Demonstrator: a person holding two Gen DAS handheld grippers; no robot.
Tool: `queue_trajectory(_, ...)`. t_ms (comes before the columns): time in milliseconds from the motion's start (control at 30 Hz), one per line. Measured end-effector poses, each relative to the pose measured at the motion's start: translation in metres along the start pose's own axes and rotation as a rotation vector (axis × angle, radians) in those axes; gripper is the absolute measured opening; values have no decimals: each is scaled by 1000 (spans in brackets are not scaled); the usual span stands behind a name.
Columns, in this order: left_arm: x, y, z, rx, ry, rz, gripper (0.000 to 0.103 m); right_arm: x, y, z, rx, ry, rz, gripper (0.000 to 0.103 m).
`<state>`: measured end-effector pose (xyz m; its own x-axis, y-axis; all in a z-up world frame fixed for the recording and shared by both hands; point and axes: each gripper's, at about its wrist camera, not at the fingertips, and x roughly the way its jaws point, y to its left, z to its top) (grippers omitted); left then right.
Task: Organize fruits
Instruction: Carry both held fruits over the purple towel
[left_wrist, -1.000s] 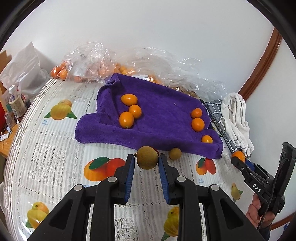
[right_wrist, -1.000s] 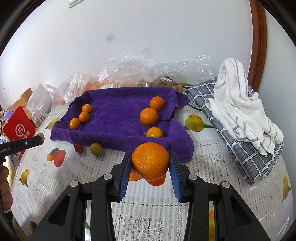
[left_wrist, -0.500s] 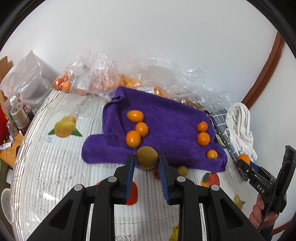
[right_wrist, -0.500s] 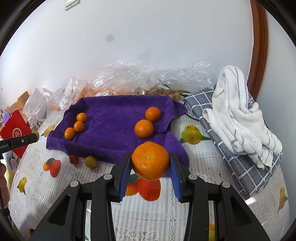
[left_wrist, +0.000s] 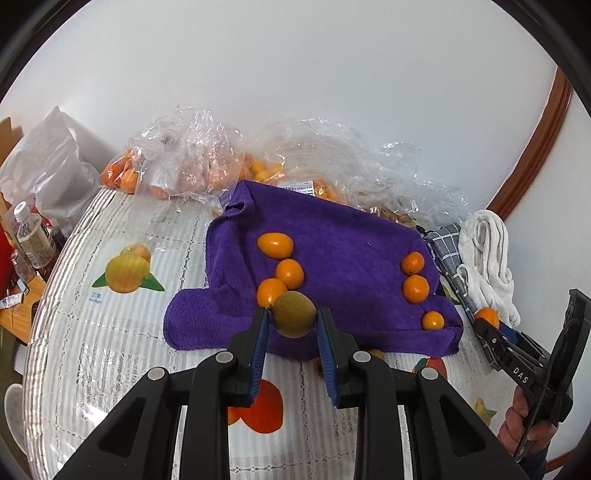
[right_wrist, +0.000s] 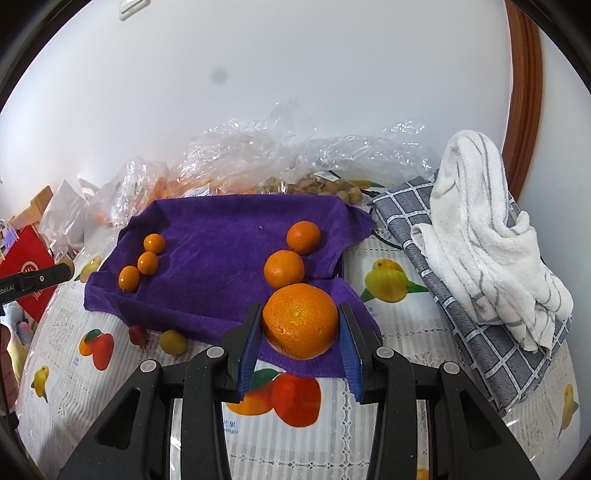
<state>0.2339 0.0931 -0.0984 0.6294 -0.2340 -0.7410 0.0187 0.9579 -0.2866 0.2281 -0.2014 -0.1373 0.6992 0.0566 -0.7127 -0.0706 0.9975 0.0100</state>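
Currently we carry two fruits at once: our left hand-held gripper (left_wrist: 291, 325) is clamped narrow on a small brown-green round fruit (left_wrist: 294, 313), likely a longan, and our right hand-held gripper (right_wrist: 298, 328) pinches a mandarin (right_wrist: 300, 320) across its widest part. Both hang above the near edge of the purple towel (right_wrist: 221, 258), where three kumquats (left_wrist: 275, 244) sit in a line on the left and smaller mandarins (right_wrist: 284, 268) on the right. We judge the mandarin soft-skinned and light, best held at the equator with gentle pressure; the brown fruit looks thin-shelled, firm and apt to roll or pop out of the pads, so a centred pinch suits it. On the patterned surface (right_wrist: 110, 369) below the towel lie a yellow-green fruit (right_wrist: 172, 341) and a small red one (right_wrist: 138, 334), kind uncertain. Clear plastic bags (left_wrist: 192, 155) behind blur their contents. One small orange fruit may be hidden behind the held mandarin.
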Motion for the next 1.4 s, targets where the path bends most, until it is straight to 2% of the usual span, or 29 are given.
queue_trajectory(1067, 16, 10, 11, 2, 9, 19, 25, 18, -9, 13, 2, 0, 1, 40)
queue_trajectory(1400, 17, 33, 25, -26, -17, 47, 25, 26, -7, 29, 1, -18, 7, 40)
